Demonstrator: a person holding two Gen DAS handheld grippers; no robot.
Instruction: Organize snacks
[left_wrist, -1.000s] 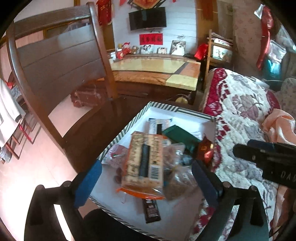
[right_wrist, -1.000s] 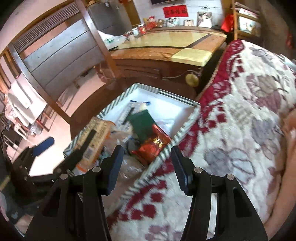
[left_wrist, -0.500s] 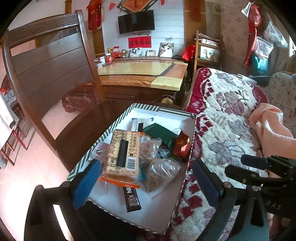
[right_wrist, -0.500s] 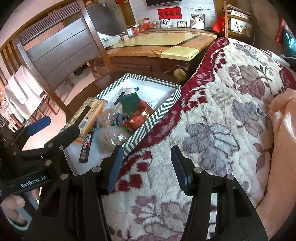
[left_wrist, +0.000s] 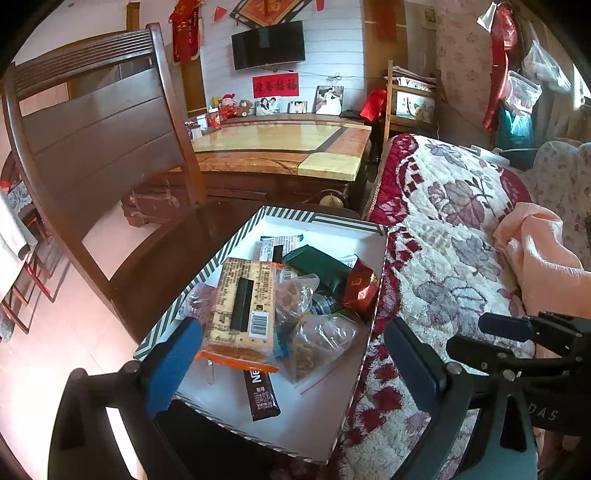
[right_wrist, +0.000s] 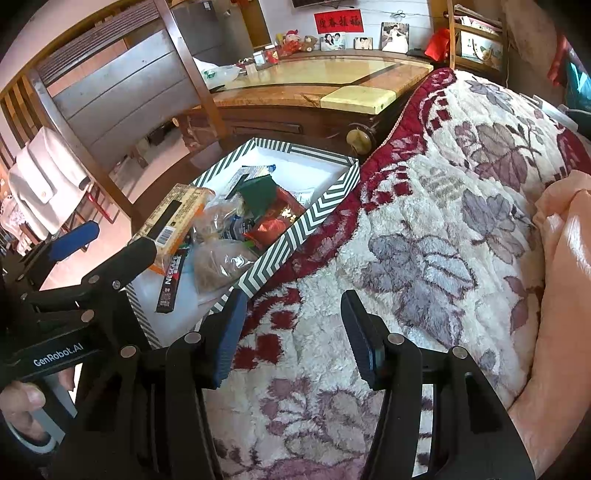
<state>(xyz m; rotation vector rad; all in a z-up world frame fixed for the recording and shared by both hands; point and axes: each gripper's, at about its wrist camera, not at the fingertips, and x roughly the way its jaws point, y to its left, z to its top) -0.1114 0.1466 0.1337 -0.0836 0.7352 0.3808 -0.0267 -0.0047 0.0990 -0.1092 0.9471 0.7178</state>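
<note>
Both hand-held grippers, left (left_wrist: 291, 354) and right (right_wrist: 293, 334), jaws apart and empty, have drawn back from the striped box (left_wrist: 236, 240) of snacks (left_wrist: 243, 302) on the chair beside the blanket (right_wrist: 424, 229), so sorting hasn't started.

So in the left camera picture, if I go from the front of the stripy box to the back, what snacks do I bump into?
Dark coffee stick → cracker pack with the barcode → green packet → blue-and-white wrapper near the box far wall.
</note>
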